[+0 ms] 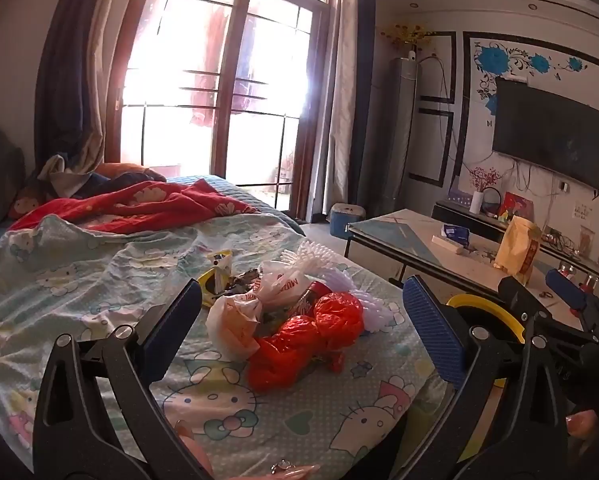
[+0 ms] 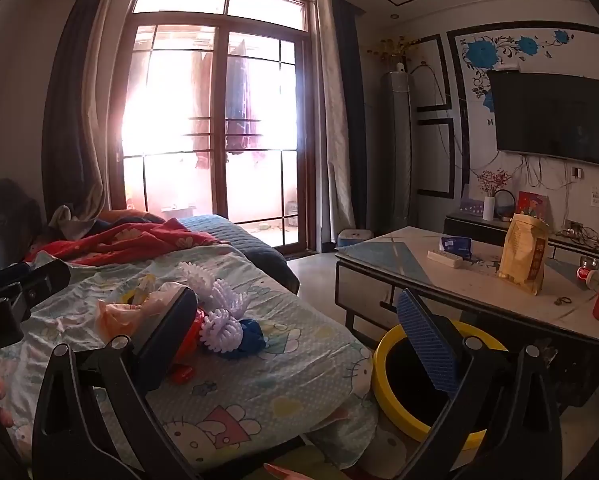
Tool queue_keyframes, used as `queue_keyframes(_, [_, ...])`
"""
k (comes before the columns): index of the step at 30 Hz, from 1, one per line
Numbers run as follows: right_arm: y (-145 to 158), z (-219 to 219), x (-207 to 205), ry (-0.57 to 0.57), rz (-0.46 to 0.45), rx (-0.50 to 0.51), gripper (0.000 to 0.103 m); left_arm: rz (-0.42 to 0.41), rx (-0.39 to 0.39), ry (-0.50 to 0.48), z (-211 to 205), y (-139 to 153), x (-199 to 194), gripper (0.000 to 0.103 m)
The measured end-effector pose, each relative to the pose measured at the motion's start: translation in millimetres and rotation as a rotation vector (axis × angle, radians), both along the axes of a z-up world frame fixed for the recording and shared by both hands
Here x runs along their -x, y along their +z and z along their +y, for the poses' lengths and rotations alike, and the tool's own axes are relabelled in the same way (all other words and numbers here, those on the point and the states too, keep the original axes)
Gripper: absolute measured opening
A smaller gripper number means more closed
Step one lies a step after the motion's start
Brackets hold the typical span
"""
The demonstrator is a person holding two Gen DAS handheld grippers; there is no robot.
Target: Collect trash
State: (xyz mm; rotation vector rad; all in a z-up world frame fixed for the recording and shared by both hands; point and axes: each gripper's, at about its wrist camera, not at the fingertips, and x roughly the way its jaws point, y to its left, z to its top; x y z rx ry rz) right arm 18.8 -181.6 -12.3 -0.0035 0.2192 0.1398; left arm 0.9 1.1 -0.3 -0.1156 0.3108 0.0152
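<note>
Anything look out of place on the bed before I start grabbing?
Yes: a heap of trash lies loose on the cartoon bedsheet, red plastic bag and white foam netting among it. The yellow-rimmed bin stands beside the bed.

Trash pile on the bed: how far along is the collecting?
Done: nothing visibly; what shows of the yellow-rimmed bin looks dark, with no trash visible. In hand: nothing; the left tool and right tool are both open and empty. Left: the whole pile on the sheet, including the red plastic bag, white bags and foam netting.
</note>
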Motion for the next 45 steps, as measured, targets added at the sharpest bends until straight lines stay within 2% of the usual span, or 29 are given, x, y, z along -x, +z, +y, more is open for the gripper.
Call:
queue_keyframes(23, [-1.3, 1.5, -1.9, -0.006, 0.012, 0.007, 0.097, -0.013, -0.001, 0.012, 4.3, 6.3, 5.6, 0.092])
queue_keyframes(45, [2.1, 1.3, 1.5, 0.004, 0.014, 0.01, 0.097, -0.003, -0.001, 0.01, -2.3, -0.3, 2.6, 0.092])
